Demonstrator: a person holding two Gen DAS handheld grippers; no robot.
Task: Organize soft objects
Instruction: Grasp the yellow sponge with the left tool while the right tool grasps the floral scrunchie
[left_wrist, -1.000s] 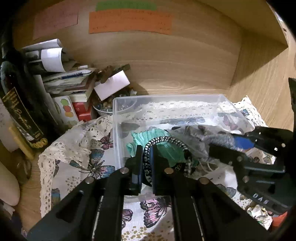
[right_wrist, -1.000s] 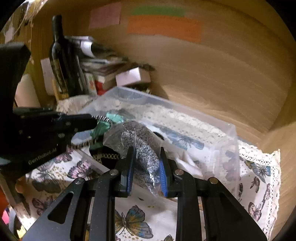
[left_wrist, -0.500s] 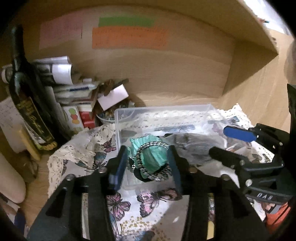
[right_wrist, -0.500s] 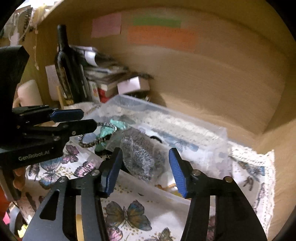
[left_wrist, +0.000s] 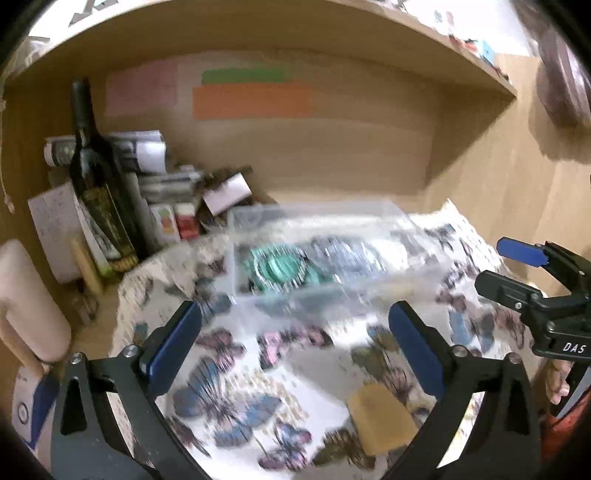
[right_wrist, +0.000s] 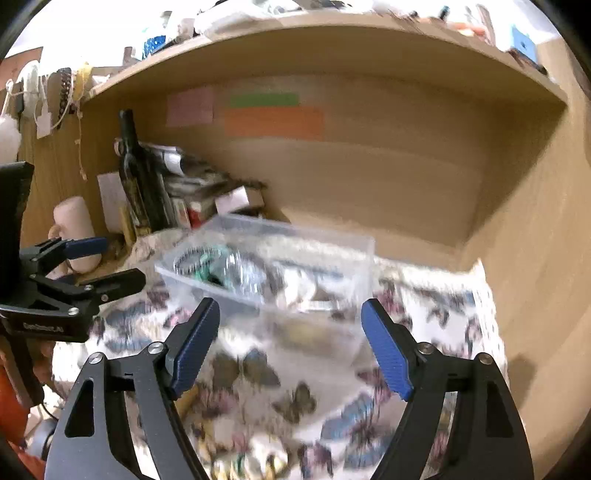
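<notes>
A clear plastic bin (left_wrist: 332, 291) (right_wrist: 266, 295) stands on a butterfly-print cloth (left_wrist: 236, 387) (right_wrist: 295, 406) inside a wooden shelf nook. In it lie a teal cloth with a black-and-white braided band (left_wrist: 280, 266) (right_wrist: 199, 262) and a clear bag of grey fluffy stuff (left_wrist: 351, 258) (right_wrist: 247, 275). My left gripper (left_wrist: 293, 325) is open and empty, in front of the bin. My right gripper (right_wrist: 290, 323) is open and empty, also in front of the bin. Each gripper shows in the other's view, the right (left_wrist: 524, 273) and the left (right_wrist: 99, 266). Both views are blurred.
A dark wine bottle (left_wrist: 98, 184) (right_wrist: 138, 177), stacked papers and small boxes (left_wrist: 170, 192) crowd the back left. A cream mug (right_wrist: 75, 229) stands at the left. A tan flat piece (left_wrist: 380, 417) lies on the cloth near me. Wooden walls close the back and right.
Both grippers let go of their items, the braided band and the bag of grey stuff, which now lie in the bin. Both opened wide and pulled back toward me.
</notes>
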